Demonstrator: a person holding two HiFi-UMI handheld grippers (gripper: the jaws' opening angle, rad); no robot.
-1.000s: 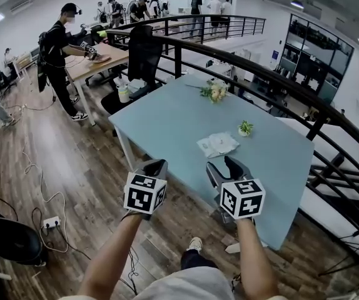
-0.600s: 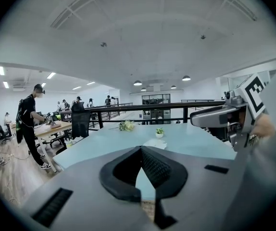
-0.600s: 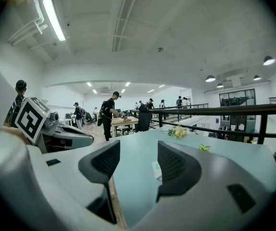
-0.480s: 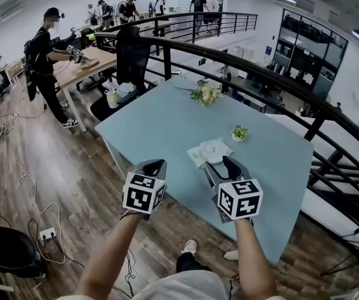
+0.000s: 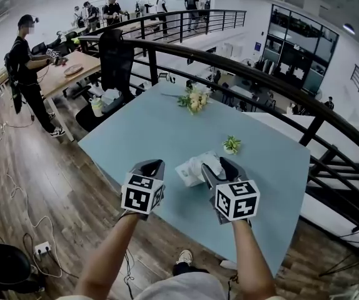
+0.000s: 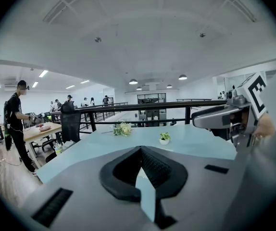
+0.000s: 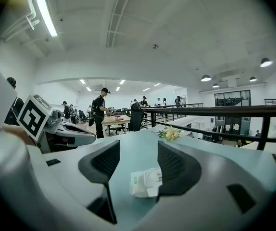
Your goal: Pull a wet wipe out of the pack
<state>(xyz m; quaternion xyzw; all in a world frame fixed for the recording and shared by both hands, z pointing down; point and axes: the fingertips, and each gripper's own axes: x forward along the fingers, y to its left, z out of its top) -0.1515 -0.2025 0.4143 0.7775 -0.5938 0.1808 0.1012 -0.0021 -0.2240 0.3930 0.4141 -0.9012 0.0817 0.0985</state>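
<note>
Jaws of left gripper (image 6: 139, 151) together, right gripper (image 7: 138, 149) apart, wipe pack (image 7: 145, 183) beyond

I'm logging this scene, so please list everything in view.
table: one, light blue, centre
wet wipe pack: one, white, on table's near side
potted plant: one, green, on table beyond pack
flowers: one bunch, pale yellow, table's far end
railing: one, black, behind table
chair: one, black, table's far left
people: several, dark clothes, background left
left gripper: one, grey, jaws together, empty
right gripper: one, grey, jaws apart, empty
</note>
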